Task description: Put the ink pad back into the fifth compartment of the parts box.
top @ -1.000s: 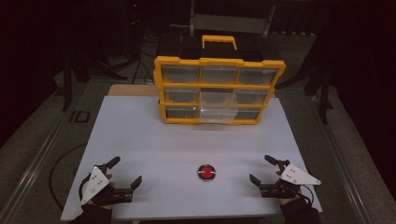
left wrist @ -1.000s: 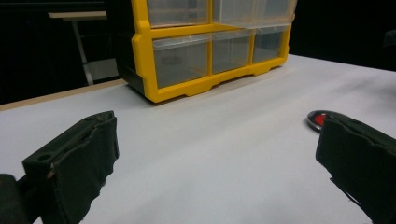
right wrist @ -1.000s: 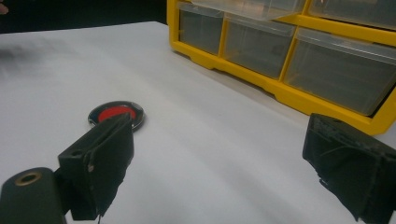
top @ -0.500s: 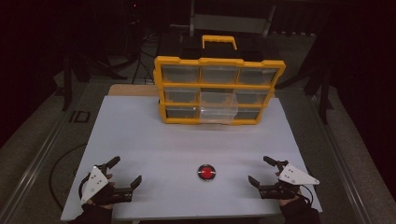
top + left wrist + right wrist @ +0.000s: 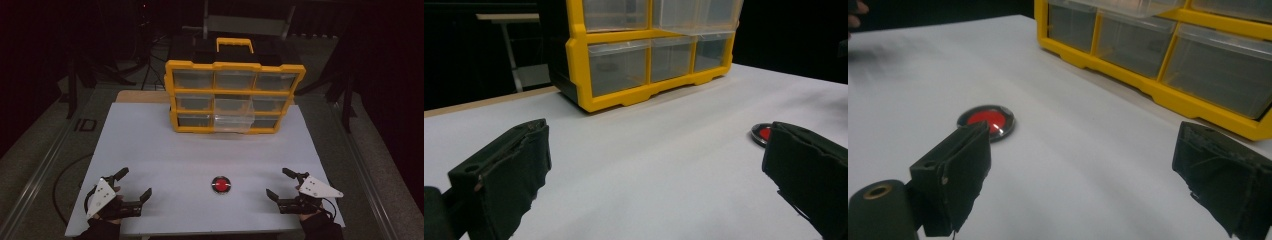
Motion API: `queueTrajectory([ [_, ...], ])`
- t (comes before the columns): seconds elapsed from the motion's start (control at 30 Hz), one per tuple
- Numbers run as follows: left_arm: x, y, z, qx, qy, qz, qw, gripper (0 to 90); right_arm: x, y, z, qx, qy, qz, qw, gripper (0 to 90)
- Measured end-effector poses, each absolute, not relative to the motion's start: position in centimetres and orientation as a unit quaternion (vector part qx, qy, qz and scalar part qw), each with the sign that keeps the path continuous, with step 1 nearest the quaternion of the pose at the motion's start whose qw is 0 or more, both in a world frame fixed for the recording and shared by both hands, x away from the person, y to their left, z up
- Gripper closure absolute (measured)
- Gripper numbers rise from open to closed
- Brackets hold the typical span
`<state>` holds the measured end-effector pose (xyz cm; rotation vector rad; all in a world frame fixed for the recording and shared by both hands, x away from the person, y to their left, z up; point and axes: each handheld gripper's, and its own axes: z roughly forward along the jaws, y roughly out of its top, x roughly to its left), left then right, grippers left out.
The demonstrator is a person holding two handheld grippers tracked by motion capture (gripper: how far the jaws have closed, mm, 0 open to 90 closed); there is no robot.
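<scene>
Black jaws spread wide on both sides, right at the near edge of the white table (image 5: 165, 150). Left gripper (image 5: 134, 185) sits at the near left corner, held in the person's left hand (image 5: 107, 212), its two fingers (image 5: 509, 170) gaping far apart with nothing between them but bare tabletop. Over on the near right, the right gripper (image 5: 281, 183) mirrors it: jaws flung open just as wide, empty, gripped by the right hand (image 5: 312, 215), with its grey three-cornered plate (image 5: 317, 186) on top.

Between the two, a little nearer the right one, lies the red disc (image 5: 221, 184), flat on the table, a red centre ringed by a dark shiny rim. Neither gripper touches it. In the right gripper view it lies just beyond the left-hand jaw; in the left gripper view it peeks out from behind the right-hand jaw, partly hidden.

Now further up the table: open white surface, and then the yellow drawer cabinet (image 5: 235, 97) standing upright at the far end, well apart from the disc and both grippers. Three rows of clear drawers, three across. One clear drawer (image 5: 234, 116), middle column and lower down, juts forward out of the frame. A yellow handle (image 5: 234, 44) tops the cabinet. Beyond that, dark floor and stands.
</scene>
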<state>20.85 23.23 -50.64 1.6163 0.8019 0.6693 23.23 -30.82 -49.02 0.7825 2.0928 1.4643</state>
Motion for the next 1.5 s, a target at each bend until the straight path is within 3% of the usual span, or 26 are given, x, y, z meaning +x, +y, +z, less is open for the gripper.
queueTrajectory([
  [0.4,20.8,23.2,-50.6,0.69,0.339,0.286,0.571,0.0,23.2,-30.7,-48.2,0.286,0.768,0.528,0.221,8.9],
  [1.03,20.8,23.1,-50.6,0.69,0.337,0.287,0.572,0.0,23.3,-30.9,-42.7,0.273,0.769,0.524,0.244,8.0],
  [1.5,20.8,23.1,-50.6,0.692,0.336,0.286,0.571,0.0,24.1,-29.3,-40.8,0.248,0.779,0.523,0.243,7.7],
])
